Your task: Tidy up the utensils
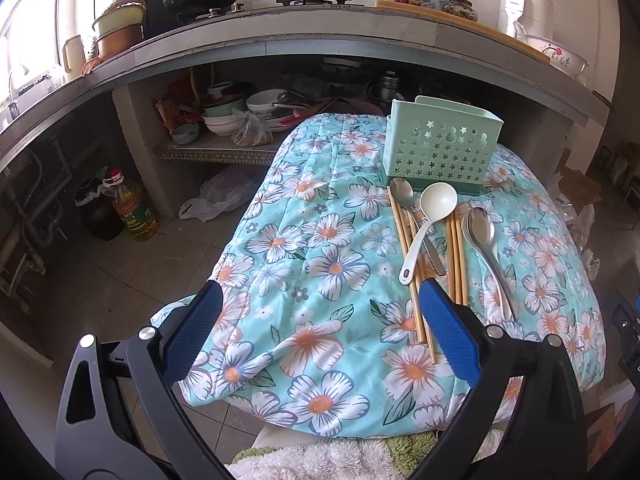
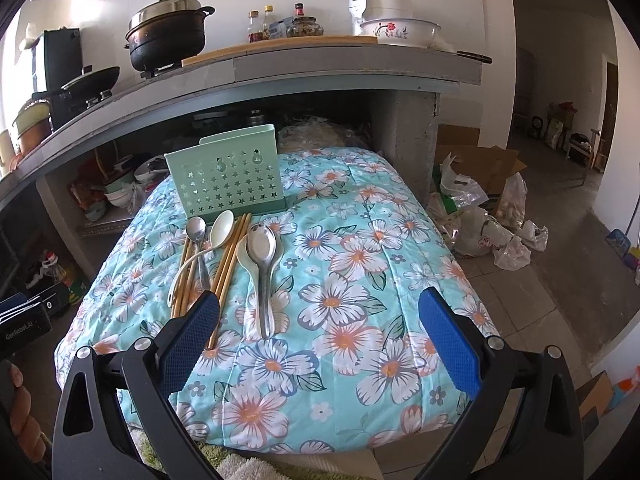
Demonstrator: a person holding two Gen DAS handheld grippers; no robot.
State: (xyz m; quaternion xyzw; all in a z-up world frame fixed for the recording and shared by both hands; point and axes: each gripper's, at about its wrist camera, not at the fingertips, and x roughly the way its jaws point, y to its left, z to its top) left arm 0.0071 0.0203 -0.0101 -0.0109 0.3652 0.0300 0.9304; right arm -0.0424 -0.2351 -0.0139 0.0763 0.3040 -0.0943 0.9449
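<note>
Utensils lie loose before the holder (image 1: 440, 144) on the quilt (image 1: 320, 240).
Left gripper (image 1: 320, 300) and right gripper (image 2: 320, 304) hover near, jaws wide, empty; spoons (image 2: 262, 246) and chopsticks (image 2: 230, 256) untouched.

A utensil holder (image 2: 226, 178) stands at the far end of a quilt-covered bench (image 2: 360, 280), with spoons and chopsticks (image 2: 230, 250) lying side by side just before it. One metal spoon (image 2: 262, 264) rests atop a ladle (image 2: 245, 256), right of the chopsticks; another ladle (image 2: 204, 248) crosses the left group. Behind, a counter (image 2: 280, 68) carries a pot (image 2: 166, 34).
</note>
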